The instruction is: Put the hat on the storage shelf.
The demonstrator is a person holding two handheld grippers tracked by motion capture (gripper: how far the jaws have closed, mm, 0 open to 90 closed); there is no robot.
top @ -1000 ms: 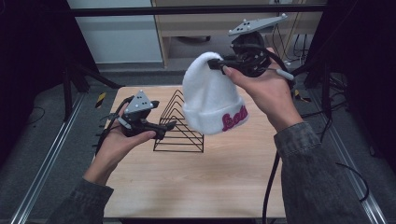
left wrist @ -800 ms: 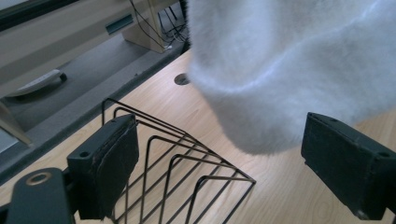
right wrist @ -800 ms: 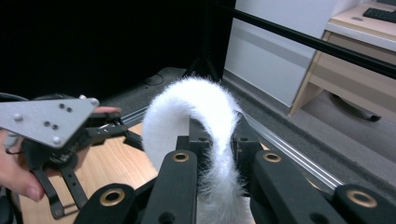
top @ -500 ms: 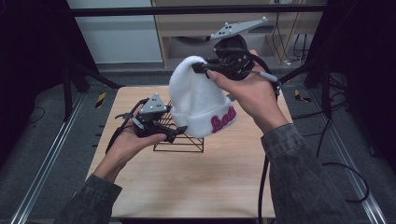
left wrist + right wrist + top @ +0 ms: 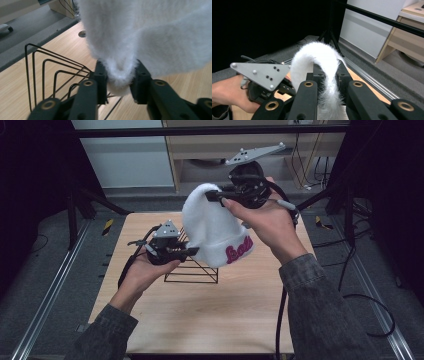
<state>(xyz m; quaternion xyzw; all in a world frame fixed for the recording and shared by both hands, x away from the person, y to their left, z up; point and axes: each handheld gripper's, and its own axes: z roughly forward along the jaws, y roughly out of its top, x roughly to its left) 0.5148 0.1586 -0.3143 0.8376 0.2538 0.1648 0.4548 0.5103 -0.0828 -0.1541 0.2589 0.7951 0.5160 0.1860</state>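
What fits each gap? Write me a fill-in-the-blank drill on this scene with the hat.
1. Both grippers' jaws are closed on a fluffy ____ hat.
2. The lettering on the hat's cuff is ____.
3. Below the hat, a black wire rack stands on a ____ table.
4. The left gripper pinches the hat's ____ edge.

Missing words: white; pink; wooden; lower

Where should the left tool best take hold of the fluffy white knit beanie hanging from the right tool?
At the hanging lower edge of the fluffy white knit beanie, coming from below: the fabric droops into a narrow fold there. The left tool has just been closing, and its pads already pinch it.
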